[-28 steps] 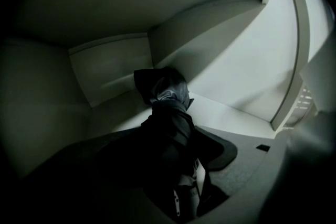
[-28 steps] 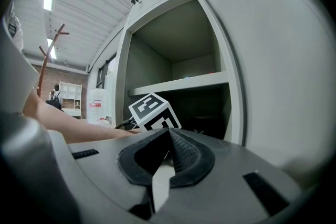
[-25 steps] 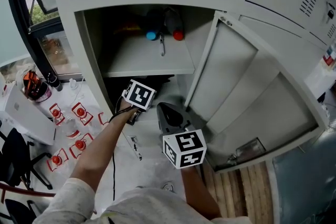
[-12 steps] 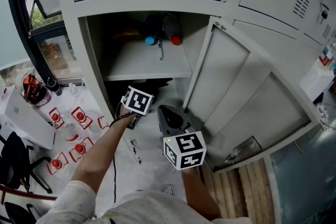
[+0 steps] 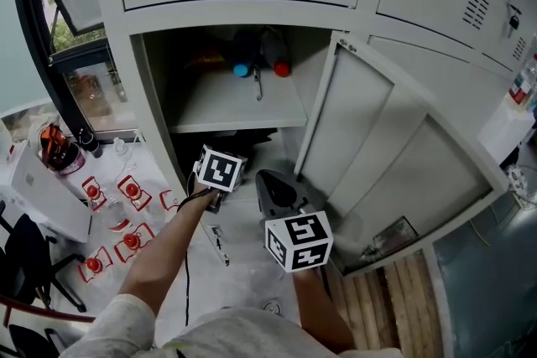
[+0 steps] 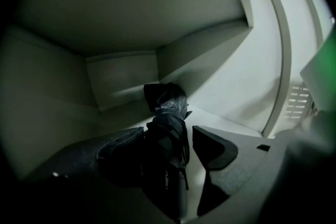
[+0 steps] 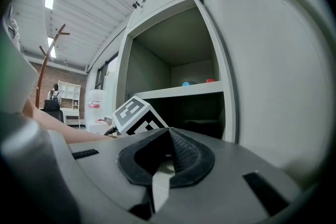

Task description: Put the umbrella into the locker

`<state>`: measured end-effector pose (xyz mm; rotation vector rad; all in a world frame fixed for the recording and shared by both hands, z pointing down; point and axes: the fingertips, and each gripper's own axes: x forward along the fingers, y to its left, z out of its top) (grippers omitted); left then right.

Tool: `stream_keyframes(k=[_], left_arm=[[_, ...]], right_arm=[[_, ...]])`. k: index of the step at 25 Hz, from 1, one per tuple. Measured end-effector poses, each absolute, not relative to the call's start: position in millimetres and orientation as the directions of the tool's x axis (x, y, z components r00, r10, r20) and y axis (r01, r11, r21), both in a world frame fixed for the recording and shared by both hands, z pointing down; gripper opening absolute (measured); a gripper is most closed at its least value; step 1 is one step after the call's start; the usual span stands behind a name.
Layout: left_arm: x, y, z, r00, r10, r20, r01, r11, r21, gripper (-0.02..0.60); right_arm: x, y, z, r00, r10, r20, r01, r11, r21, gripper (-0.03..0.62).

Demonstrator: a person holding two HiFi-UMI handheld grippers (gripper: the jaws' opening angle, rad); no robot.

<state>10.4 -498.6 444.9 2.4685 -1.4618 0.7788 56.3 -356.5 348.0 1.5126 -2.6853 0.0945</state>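
Note:
A folded black umbrella (image 6: 168, 113) lies in the lower compartment of the open grey locker (image 5: 126, 96), its far end towards the back wall. My left gripper (image 6: 168, 136) reaches into that compartment and is open around the umbrella. The left pad touches the fabric; a lit gap separates the umbrella from the right pad (image 6: 212, 149). In the head view the left gripper (image 5: 218, 168) is at the compartment's mouth, with a dark shape, probably the umbrella (image 5: 243, 135), behind it. My right gripper (image 5: 270, 184) hangs outside beside the door, shut and empty (image 7: 169, 136).
The locker door (image 5: 377, 155) swings out to the right. The upper shelf (image 5: 239, 105) holds dark items with a blue cap (image 5: 242, 70) and a red cap (image 5: 283, 70). A white table with red-marked items (image 5: 126, 189) and a black chair (image 5: 25, 256) stand at left.
The left gripper has drawn back slightly from the lower compartment. The right gripper stays in about the same place.

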Motion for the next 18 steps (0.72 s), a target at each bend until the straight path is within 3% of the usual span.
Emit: stream_keyframes(k=[9,18], left_arm=[[3.0,-472.9,426.0,0.398,-0.786,0.474,-0.872,-0.485,-0.073,0.276],[6.0,-441.7,379.8,0.491,-0.814,0.309,-0.857,-0.516,0.003,0.251]], right_arm=[[48.5,-352.3,347.9,-0.529,-0.845,0.082,-0.848,0.529,-0.026,0.003],[50.4,-349.4,342.1,-0.520,-0.851,0.072,-0.854,0.519,-0.029,0.003]])
